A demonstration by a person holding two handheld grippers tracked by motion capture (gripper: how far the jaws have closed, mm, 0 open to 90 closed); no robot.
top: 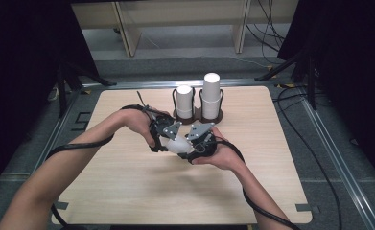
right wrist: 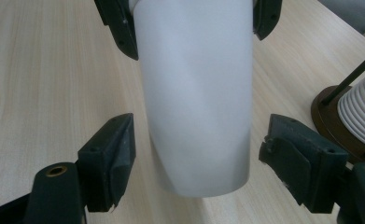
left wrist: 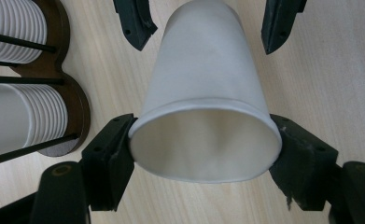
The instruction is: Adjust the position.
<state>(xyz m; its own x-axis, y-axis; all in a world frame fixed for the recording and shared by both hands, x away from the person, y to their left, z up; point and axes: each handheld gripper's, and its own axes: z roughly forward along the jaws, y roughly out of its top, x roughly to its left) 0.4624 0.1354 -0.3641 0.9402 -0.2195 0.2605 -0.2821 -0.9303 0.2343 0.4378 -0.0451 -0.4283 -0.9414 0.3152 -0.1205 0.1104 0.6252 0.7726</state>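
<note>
A dim room with dark curtains at the sides surrounds a pale wooden table (top: pixel 127 182), and the person's forearms come in low over its near half. Nearest, between the two hands, a white paper cup (top: pixel 179 145) hangs on its side just above the wood. The left gripper (top: pixel 168 142) is clamped across the cup's open rim, one pad pressing each side of the mouth, which bows slightly into an oval under the pinch. From the opposite side, the right gripper (top: pixel 193 146) straddles the closed base end, its jaws parted with a gap showing on both sides of the wall, so it does not grip yet.

The cup looks very light, thin-walled and easily crushed; its smooth taper would let pads slide toward the narrow end. I would judge the rolled rim the stiffest place to hold, and the base the next best, with gentle pressure only.

Beyond the grippers, toward the far edge, a dark wooden cup holder (top: pixel 198 116) carries two stacks of paper cups (top: pixel 211 93) inside thin upright rods. Behind the table stand pale shelves and loose cables.
</note>
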